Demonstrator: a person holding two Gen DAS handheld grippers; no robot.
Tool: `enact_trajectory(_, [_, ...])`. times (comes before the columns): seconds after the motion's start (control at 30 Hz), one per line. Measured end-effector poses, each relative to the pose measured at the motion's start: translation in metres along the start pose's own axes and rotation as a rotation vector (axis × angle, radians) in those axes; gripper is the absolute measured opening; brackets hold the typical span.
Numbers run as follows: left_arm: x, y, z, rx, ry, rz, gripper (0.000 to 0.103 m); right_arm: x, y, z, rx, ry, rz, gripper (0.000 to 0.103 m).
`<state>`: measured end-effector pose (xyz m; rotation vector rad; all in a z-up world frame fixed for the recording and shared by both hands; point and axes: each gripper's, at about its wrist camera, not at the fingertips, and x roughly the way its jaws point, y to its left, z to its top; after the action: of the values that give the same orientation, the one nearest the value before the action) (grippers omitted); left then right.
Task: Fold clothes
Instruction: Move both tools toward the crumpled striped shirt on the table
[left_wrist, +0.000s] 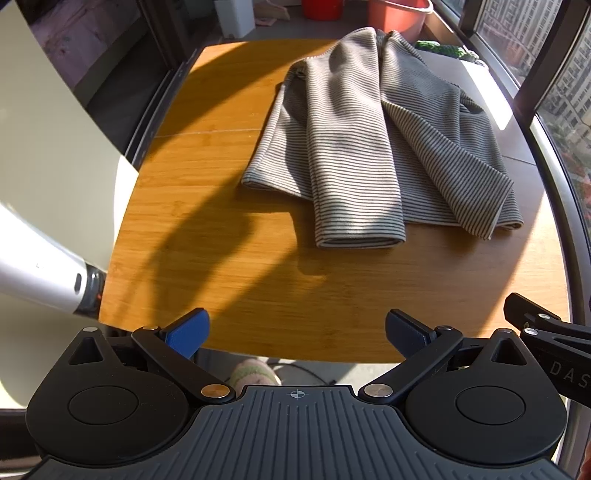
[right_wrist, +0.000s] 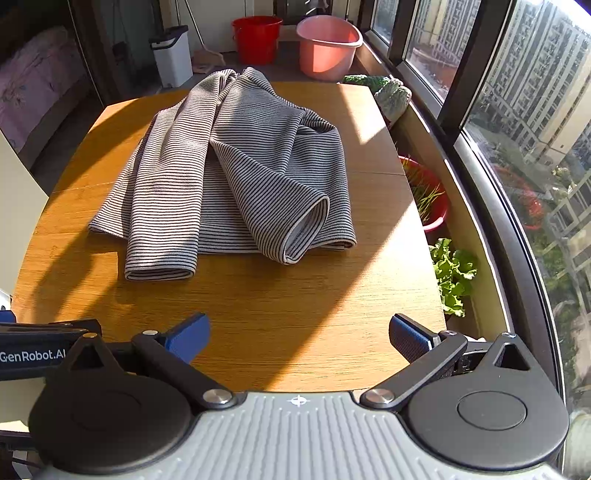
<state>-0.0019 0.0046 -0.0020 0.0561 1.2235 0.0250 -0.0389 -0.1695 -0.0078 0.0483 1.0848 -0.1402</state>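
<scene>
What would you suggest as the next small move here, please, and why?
Probably bring both grippers forward to the striped garment's near hem. The left gripper and right gripper stand open and empty over bare table, and both sleeves are already folded in.

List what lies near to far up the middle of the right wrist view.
Right hand-held gripper, open → bare wooden table → striped garment → red bucket.
</scene>
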Motion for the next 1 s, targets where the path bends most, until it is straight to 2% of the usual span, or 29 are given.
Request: enact_trajectory(1.0, [0.010,0.000,0.001,-0.001,0.013,-0.006,0.103,0.007,0.001,0.000,0.009,0.017,-0.005,0.103])
